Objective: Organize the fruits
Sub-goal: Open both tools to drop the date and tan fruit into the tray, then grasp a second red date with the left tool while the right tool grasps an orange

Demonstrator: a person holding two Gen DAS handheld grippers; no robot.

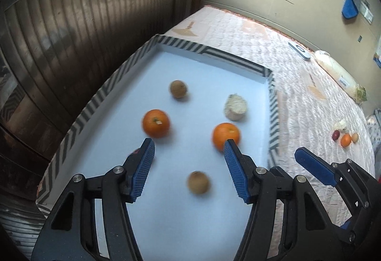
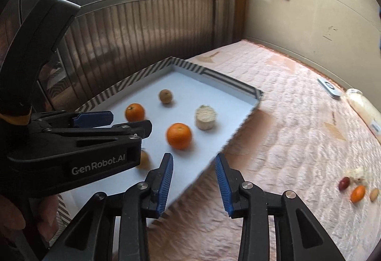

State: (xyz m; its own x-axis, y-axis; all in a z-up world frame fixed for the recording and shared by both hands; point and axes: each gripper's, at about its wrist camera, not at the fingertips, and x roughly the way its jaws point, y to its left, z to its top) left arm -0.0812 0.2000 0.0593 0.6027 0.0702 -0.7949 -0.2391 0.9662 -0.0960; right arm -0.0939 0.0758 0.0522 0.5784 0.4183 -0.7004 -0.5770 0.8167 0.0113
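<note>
Left gripper (image 1: 188, 150) fingers apart, empty, angled down over tray (image 1: 238, 64); right gripper (image 2: 194, 163) likewise.

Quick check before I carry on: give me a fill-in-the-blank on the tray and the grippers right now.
1. The striped-rim tray holds ___ oranges.
2. The left gripper hangs with its jaws ___, gripping nothing.
3. Nothing is held between the right gripper jaws, which hang over the tray's ___.
4. The leftover fruit pile lies on the pink ___.

Missing: two; open; edge; quilt

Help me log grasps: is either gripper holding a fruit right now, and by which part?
Neither. The left gripper is open above the tray; the right gripper is open too, empty.
</note>
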